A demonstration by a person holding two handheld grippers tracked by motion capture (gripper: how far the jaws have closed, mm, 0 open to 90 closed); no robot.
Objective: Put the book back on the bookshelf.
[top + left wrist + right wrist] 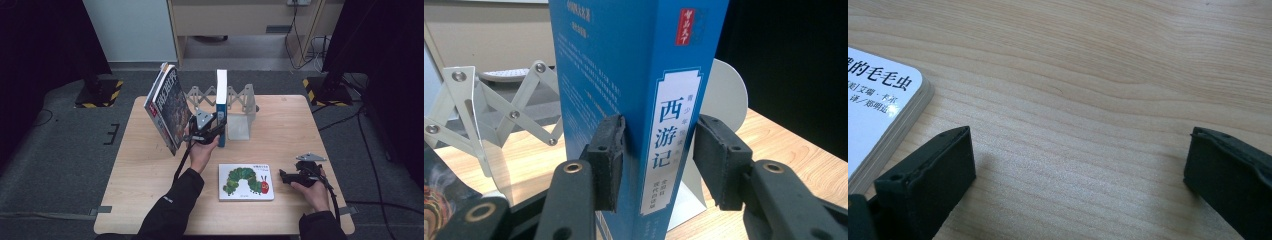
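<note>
A tall blue book stands upright on the table, spine toward my left gripper. Both pads sit against its sides low down, so the gripper is shut on it. From above, the blue book stands beside the white bookend of a folding rack, with the left gripper in front of it. My right gripper rests low at the right, open with bare wood between its jaws. The caterpillar board book lies flat just left of it, its corner by the left jaw.
A large dark-covered book leans tilted at the left end of the rack, close to my left hand. The scissor-link arms of the rack spread behind the blue book. Bare wood stretches across the table's left and front.
</note>
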